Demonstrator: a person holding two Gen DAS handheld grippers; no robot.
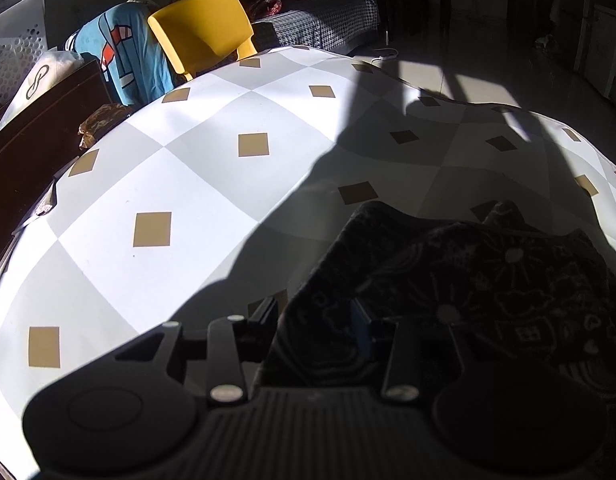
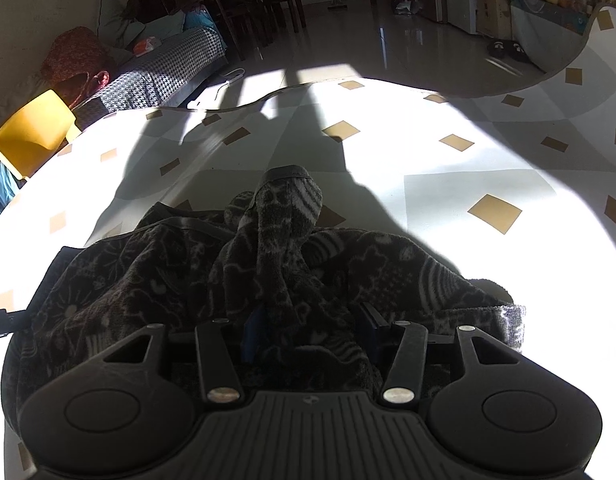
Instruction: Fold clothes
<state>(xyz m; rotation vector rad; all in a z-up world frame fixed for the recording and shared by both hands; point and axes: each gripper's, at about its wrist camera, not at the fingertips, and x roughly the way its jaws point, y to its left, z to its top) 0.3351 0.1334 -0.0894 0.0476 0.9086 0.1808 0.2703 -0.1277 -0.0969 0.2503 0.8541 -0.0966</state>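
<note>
Both tools tilt downward over the bench (image 1: 155, 184). Left tool (image 1: 314, 326) part-open astride the dark patterned garment (image 2: 267, 272) edge. Right tool (image 2: 310, 332) part-open, bunched fabric between its pads; grip unclear. No legible writing.

Both wrist cameras look forward and steeply down along their grippers' fingers, close above a dark patterned garment (image 1: 468, 280) (image 2: 267, 264) on the checked tablecloth (image 1: 187, 184) (image 2: 448, 168). The left view has the garment at its lower right and faces the yellow chair (image 1: 205, 28) at the cloth's far edge. The right view sits over the garment's middle, the same yellow chair (image 2: 33, 132) at its far left; both share the houndstooth sofa (image 1: 328, 24) (image 2: 163, 68) behind that chair.
</note>
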